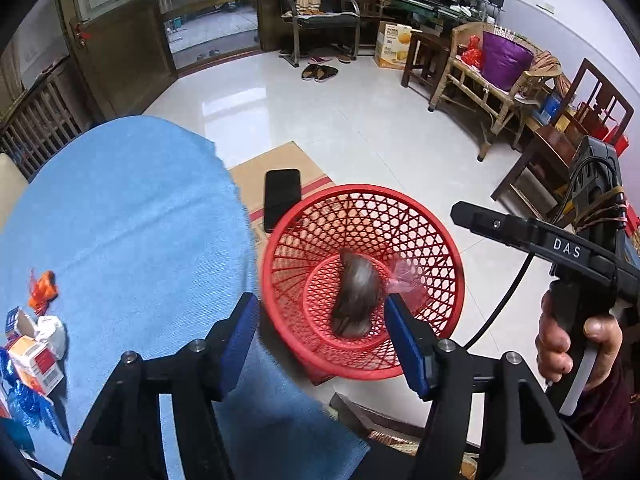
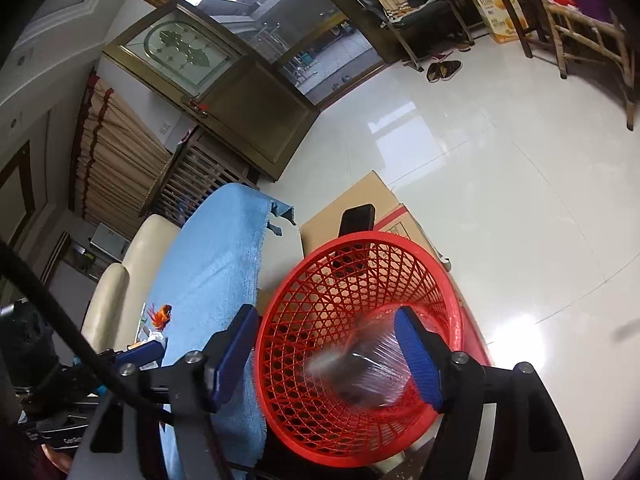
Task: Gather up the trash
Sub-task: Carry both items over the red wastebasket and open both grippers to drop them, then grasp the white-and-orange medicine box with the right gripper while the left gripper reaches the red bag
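A red mesh basket stands on a cardboard box beside the blue-clothed table. A dark, blurred piece of trash in clear wrap lies in the basket; it also shows in the right wrist view. My left gripper is open and empty above the basket's near rim. My right gripper is open and empty over the basket; its body shows at the right of the left wrist view. More trash lies on the table's left edge: an orange wrapper, small cartons, white crumpled paper.
A black phone lies on the cardboard box behind the basket. White tiled floor spreads beyond. Wooden chairs and a bench line the right wall. A cream chair stands at the table's far side.
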A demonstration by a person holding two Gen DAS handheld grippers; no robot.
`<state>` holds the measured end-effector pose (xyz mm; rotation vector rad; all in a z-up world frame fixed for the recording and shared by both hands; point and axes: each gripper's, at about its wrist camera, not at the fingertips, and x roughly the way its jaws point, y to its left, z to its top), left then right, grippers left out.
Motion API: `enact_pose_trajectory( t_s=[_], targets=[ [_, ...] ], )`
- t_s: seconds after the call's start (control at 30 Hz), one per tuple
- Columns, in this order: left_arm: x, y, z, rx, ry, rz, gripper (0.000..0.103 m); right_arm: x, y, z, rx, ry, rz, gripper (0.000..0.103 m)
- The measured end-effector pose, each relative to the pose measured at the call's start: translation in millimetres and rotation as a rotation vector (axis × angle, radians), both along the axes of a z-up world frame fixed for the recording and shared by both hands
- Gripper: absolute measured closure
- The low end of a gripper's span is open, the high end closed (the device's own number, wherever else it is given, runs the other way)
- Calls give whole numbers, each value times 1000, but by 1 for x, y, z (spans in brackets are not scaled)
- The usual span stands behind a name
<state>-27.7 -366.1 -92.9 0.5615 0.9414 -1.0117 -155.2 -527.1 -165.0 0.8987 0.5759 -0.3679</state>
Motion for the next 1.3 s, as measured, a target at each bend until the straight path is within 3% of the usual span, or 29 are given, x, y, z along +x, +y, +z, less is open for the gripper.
enact_pose_trajectory(
  t_s=[0.3, 0.6, 0.87, 1.1, 1.3],
  targets=[
    [5, 92, 16, -26, -50, 93, 37, 14, 22, 21, -65, -19, 59, 29],
    [31, 241, 26, -78, -110, 390, 32, 53, 73, 42, -121, 8, 198, 29],
    [55, 350, 8, -106, -70, 639, 31, 115, 143, 57, -153, 25, 404, 29],
    [62, 374, -4, -140, -36, 685, 31, 177, 214, 67, -185, 35, 612, 29],
    [72, 361, -17, -176, -7, 626, 31, 244, 268, 84, -233, 17, 749, 29]
  ],
)
